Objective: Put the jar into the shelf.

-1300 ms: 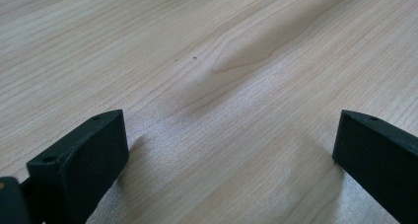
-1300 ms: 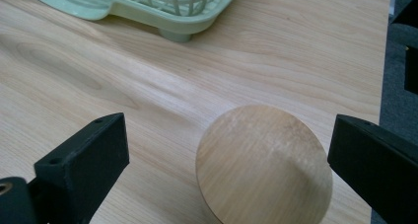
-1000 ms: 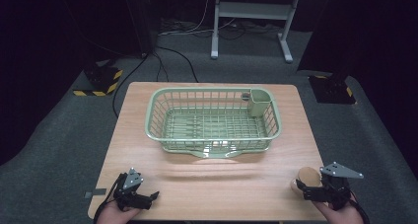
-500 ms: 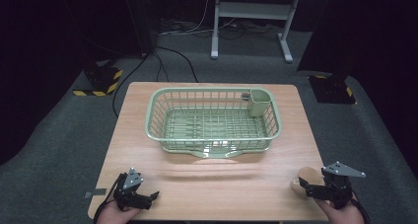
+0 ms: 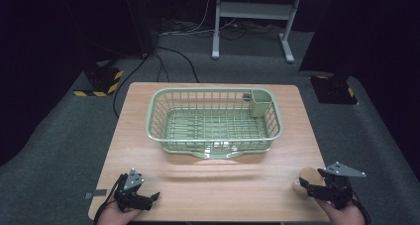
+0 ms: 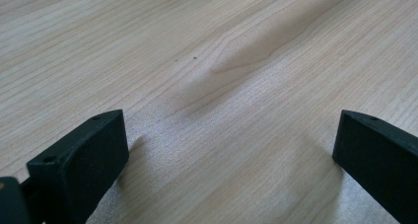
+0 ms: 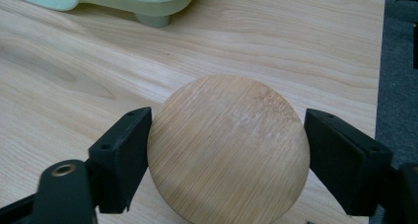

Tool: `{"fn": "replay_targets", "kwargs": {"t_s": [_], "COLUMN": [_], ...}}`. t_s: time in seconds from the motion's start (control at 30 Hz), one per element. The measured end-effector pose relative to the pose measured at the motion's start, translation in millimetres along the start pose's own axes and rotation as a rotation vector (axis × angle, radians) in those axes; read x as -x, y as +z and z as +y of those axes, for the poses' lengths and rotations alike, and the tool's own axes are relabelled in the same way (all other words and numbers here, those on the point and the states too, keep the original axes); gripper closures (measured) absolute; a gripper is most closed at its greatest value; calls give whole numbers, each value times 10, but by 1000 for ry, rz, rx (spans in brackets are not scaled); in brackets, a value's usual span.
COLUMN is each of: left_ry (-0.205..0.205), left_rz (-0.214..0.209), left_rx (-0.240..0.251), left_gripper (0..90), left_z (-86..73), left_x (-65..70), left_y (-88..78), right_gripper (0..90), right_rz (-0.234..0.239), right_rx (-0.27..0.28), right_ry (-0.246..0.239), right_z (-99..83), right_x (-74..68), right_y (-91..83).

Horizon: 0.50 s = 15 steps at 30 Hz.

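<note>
now that its jaws have just been closing, the right hand-held gripper [image 7: 229, 155] clamps the round wooden disc [image 7: 227, 147] on the worktop [image 7: 296, 41], ready for lifting; the left hand-held gripper [image 6: 229, 150] stands wide open, holding nothing.

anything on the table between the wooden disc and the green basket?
Nothing: bare table runs from the wooden disc up to the green basket in the right gripper view. The high view agrees. The right gripper has just been closing on the disc.
</note>
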<state>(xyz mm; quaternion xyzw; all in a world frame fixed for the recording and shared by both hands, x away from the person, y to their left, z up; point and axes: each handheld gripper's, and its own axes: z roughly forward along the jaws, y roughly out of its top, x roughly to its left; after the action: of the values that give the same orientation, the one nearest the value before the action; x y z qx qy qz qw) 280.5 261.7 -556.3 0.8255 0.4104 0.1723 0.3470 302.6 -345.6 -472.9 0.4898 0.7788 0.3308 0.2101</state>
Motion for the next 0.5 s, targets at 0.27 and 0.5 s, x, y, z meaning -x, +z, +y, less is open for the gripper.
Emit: {"fn": "replay_targets", "kwargs": {"t_s": [0.27, 0.5], "left_ry": [3, 3], "left_rz": [1, 0], "left_rx": [-2, -1], "left_gripper": [6, 6], "left_z": [0, 0], "left_x": [0, -1], "left_y": [0, 0], "right_gripper": [233, 236], "right_rz": [2, -4], "right_rx": [-2, -8], "right_ry": [-4, -5], "right_z": [5, 15], "right_x": [8, 3], "right_y": [5, 2]}}
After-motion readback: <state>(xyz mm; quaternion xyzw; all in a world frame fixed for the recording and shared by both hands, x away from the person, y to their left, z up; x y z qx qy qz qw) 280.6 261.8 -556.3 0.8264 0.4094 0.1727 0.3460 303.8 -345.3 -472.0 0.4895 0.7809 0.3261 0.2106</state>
